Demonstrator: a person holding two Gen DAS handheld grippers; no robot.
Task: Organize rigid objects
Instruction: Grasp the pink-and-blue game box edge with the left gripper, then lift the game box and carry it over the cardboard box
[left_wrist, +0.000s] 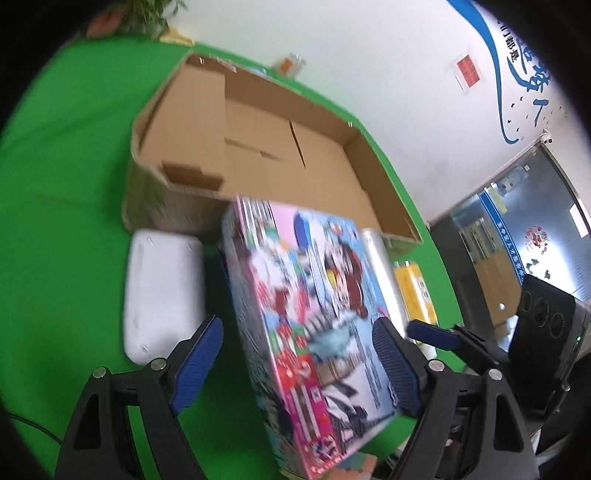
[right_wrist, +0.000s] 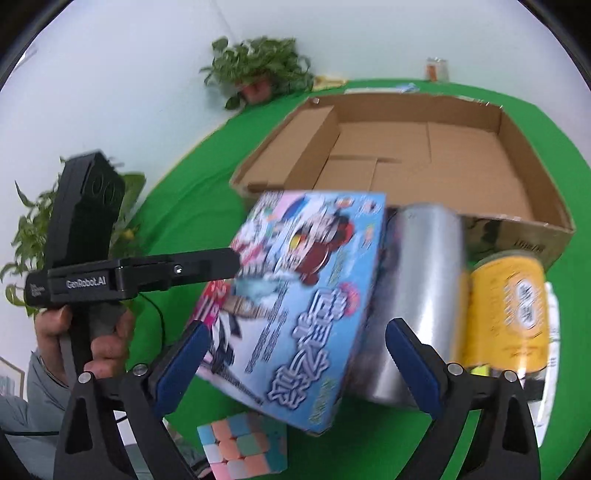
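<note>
A colourful cartoon toy box (left_wrist: 306, 325) (right_wrist: 299, 295) is tilted and lifted off the green table. My left gripper (left_wrist: 299, 365) straddles it with blue pads on both sides; the right pad touches it, the left pad stands apart. My right gripper (right_wrist: 295, 365) is open around the box's lower end. An open cardboard box (left_wrist: 266, 147) (right_wrist: 417, 155) lies just behind. A silver cylinder (right_wrist: 421, 288) (left_wrist: 376, 258) and a yellow can (right_wrist: 506, 314) (left_wrist: 413, 291) lie to the right.
A white rounded case (left_wrist: 162, 291) lies left of the toy box. A pastel puzzle cube (right_wrist: 243, 446) sits at the near edge. Potted plants (right_wrist: 258, 74) stand at the table's far side. The green cloth (left_wrist: 66, 184) covers the table.
</note>
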